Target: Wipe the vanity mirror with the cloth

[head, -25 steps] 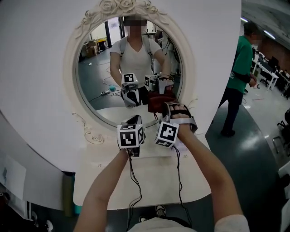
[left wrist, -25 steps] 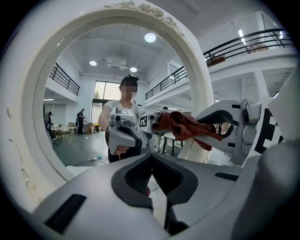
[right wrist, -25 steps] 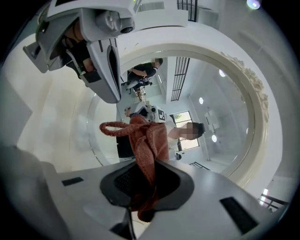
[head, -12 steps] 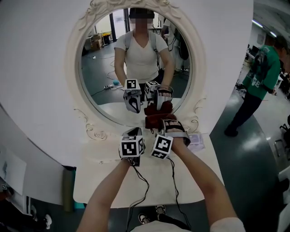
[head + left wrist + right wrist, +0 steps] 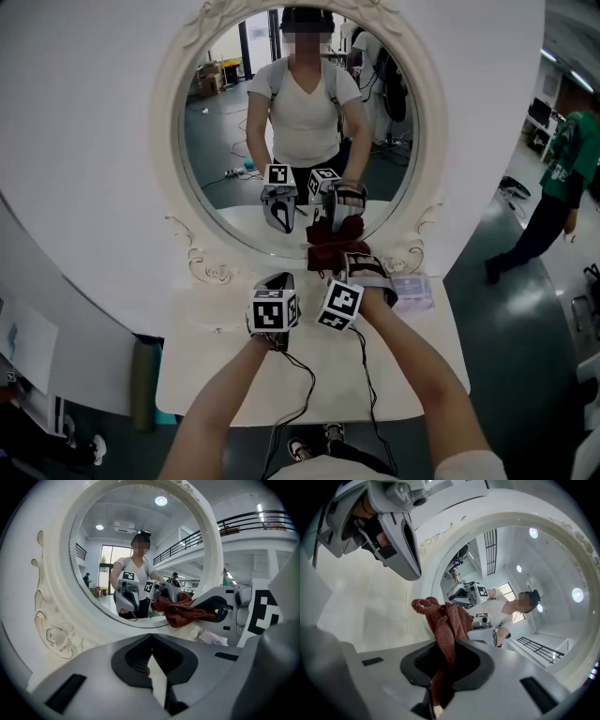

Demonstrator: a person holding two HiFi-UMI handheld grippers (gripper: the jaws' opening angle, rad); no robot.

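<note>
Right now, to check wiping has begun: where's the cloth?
Head view, centre: the cloth is clamped in the right gripper at the mirror's lower edge, just right of the left gripper.

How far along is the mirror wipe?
Done: the right gripper has the cloth clamped in its fingers. In hand: it sits bunched low on the mirror, seemingly touching it. Left: most of the surface above; nothing shows what is wiped. The left gripper is shut, empty.

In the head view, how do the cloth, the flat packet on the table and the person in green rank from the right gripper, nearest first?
1. The cloth, clamped in the right gripper.
2. The flat packet, lying just to its right.
3. The person in green, far off at the right edge.
</note>
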